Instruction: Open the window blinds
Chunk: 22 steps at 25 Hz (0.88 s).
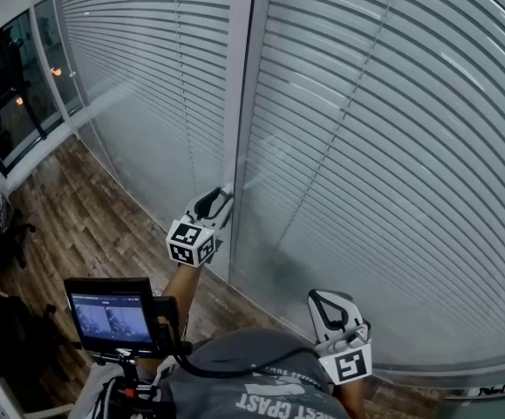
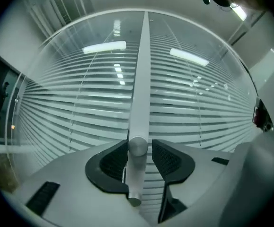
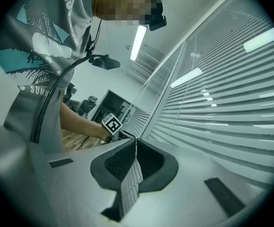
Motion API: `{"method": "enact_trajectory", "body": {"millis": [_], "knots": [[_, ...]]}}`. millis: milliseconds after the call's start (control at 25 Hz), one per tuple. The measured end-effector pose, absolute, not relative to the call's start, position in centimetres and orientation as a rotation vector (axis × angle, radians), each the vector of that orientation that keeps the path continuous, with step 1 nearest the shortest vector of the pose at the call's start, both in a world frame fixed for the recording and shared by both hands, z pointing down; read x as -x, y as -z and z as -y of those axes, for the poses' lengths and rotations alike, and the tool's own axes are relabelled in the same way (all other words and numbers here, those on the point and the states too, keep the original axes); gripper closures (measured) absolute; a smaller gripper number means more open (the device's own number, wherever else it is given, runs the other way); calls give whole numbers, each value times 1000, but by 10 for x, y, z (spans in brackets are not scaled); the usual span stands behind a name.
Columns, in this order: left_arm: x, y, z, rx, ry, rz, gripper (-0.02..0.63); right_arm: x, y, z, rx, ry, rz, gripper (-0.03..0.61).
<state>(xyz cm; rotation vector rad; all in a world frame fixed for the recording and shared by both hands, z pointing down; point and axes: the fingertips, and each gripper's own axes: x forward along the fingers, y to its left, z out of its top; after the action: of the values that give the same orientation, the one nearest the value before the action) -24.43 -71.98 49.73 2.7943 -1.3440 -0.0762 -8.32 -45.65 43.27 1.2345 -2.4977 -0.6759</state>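
Left claw (image 2: pixel 139 144): stood open around the rod (image 2: pixel 140 98), not squeezing it.
Right claw (image 3: pixel 136 141): closed, empty.
Needed: firm squeeze on rod, then slow, even twisting to tilt the blinds (image 1: pixel 392 147).

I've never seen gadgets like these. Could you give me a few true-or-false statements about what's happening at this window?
1. The left gripper has the blind's wand between its open jaws. True.
2. The right gripper is gripping a cord. False: its jaws are shut with nothing between them.
3. The blinds are pulled up clear of the glass. False: they hang down over it.
4. The floor is wood plank. True.
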Motion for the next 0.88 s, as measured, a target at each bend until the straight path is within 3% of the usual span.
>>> {"method": "enact_trajectory", "body": {"millis": [320, 400, 520, 600, 720, 880], "knots": [[249, -493, 723, -2738, 187, 1256, 488, 86, -436, 457, -1229, 672, 2493, 574], [244, -492, 721, -2924, -140, 1442, 488, 85, -436, 458, -1223, 667, 2490, 572], [233, -496, 718, -3156, -996, 1811, 488, 84, -437, 460, -1231, 653, 2502, 574], [230, -499, 716, -3192, -1150, 1866, 488, 85, -438, 462, -1228, 650, 2505, 572], [231, -502, 716, -3198, -1011, 1828, 488, 87, -443, 463, -1215, 649, 2505, 572], [242, -503, 717, -2988, -292, 1524, 463, 87, -442, 462, -1208, 661, 2501, 574]]}}
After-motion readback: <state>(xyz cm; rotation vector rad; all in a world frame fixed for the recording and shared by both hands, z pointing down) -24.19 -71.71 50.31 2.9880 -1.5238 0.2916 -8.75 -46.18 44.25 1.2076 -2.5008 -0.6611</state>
